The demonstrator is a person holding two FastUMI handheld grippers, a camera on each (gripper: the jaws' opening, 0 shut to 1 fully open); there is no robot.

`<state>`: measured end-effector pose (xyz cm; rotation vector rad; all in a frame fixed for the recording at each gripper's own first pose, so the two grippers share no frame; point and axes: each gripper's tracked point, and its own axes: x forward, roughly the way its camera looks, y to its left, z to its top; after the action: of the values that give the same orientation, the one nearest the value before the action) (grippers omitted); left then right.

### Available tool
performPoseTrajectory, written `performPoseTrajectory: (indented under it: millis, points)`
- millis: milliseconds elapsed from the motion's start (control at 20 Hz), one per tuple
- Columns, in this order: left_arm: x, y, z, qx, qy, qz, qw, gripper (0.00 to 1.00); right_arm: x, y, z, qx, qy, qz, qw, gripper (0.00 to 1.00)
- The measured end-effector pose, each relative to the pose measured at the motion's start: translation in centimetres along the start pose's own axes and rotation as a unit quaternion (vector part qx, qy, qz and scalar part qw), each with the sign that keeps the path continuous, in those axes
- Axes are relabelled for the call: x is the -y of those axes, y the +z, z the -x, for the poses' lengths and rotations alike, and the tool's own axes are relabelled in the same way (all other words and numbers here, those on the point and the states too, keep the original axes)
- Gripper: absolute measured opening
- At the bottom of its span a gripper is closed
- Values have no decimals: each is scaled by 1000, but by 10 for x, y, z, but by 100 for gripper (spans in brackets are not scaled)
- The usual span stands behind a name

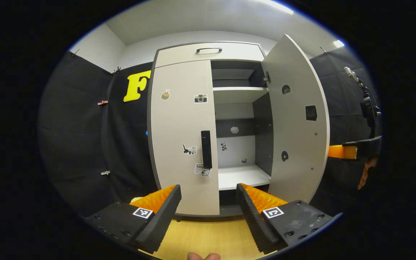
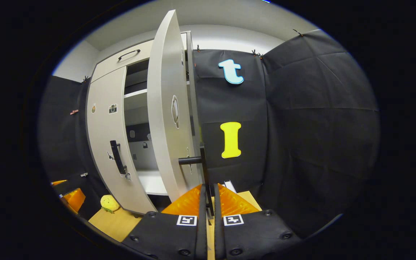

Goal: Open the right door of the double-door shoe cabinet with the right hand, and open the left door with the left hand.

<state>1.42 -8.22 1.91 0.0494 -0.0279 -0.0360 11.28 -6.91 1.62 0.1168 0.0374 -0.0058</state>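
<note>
The white shoe cabinet (image 1: 208,52) stands ahead in the left gripper view. Its left door (image 1: 179,133) is closed, with a dark vertical handle (image 1: 206,149) near its inner edge. Its right door (image 1: 296,119) is swung wide, baring the shelves (image 1: 238,94). My left gripper (image 1: 208,200) is open, a short way in front of the left door's handle and touching nothing. In the right gripper view the right door (image 2: 166,108) is seen edge-on, and my right gripper (image 2: 208,191) is shut on that door's dark handle (image 2: 202,162). The right gripper (image 1: 352,151) also shows past the open door's edge.
Black cloth walls close in on both sides of the cabinet. The floor (image 1: 208,236) is light wood. A small yellow plush toy (image 2: 109,203) lies on the floor by the cabinet's left foot. A drawer with a dark handle (image 1: 208,49) tops the cabinet.
</note>
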Motion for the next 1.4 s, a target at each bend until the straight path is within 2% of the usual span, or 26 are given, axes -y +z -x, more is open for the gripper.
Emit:
performPoseTrajectory:
  millis: [250, 300, 500, 650, 800, 1100, 1300, 1400]
  points:
    - [1, 9, -34, 3, -10, 11, 1000, 94, 9, -2, 12, 1, -8, 7, 1000, 24]
    - [1, 12, -42, 5, -9, 6, 1000, 94, 8, -3, 15, -1, -7, 3, 1000, 42]
    - [4, 20, -78, 14, -11, -5, 1000, 94, 16, -5, 24, -2, -21, -6, 1000, 99]
    - [4, 28, -109, 19, -6, -4, 1000, 94, 20, -4, 29, 5, -32, -15, 999, 94]
    - [3, 30, -143, 22, -3, -10, 1000, 94, 23, -4, 31, 7, -36, -16, 999, 94]
    - [-3, 21, -199, 13, 10, -13, 1000, 94, 34, 3, 33, 22, -46, 17, 999, 95]
    - [-5, 14, -227, 5, 6, 0, 1000, 88, 38, 5, 34, 26, -53, 23, 998, 95]
    - [-12, 12, -237, 7, 16, 10, 1000, 81, 40, 3, 31, 24, -57, 23, 998, 95]
